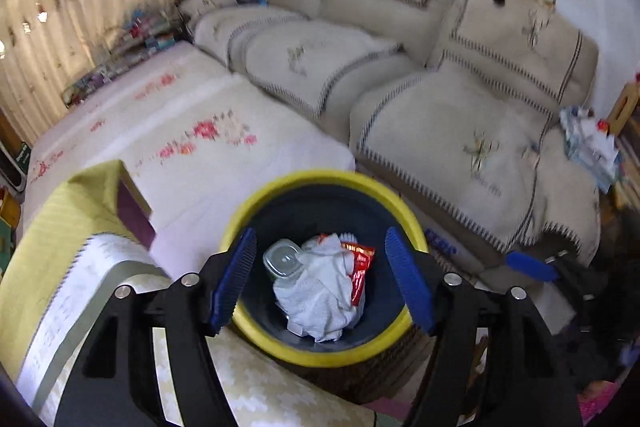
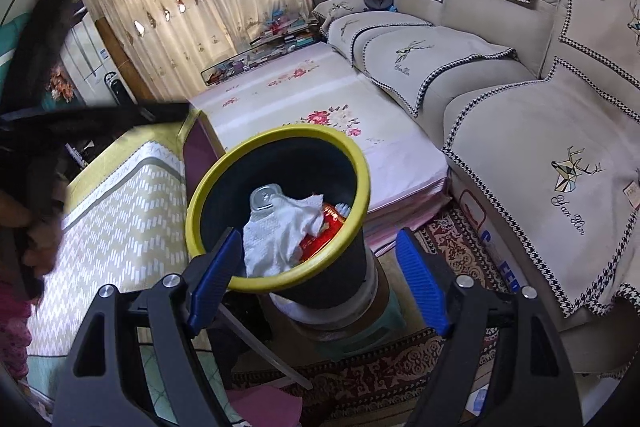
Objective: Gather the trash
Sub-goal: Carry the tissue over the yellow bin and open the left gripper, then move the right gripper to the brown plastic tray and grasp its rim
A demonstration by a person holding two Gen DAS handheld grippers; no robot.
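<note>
A dark bin with a yellow rim [image 1: 280, 343] [image 2: 276, 281] stands on a stool beside the low table. Inside lie crumpled white tissue [image 1: 320, 291] [image 2: 280, 231], a red snack wrapper [image 1: 361, 273] [image 2: 324, 235] and a clear plastic container [image 1: 282, 261] [image 2: 264, 199]. My left gripper [image 1: 322, 279] is open and empty, directly above the bin's mouth. My right gripper [image 2: 316, 275] is open and empty, just above the bin's near rim. The left gripper's black arm [image 2: 92, 117] shows at the left in the right wrist view.
A low table with a yellow-green patterned cloth [image 1: 80, 267] [image 2: 120, 219] lies left of the bin. A white floral mat [image 1: 192, 131] [image 2: 320, 115] stretches behind. A beige sofa [image 1: 460, 107] [image 2: 520, 107] fills the right side. A patterned rug [image 2: 380, 379] covers the floor.
</note>
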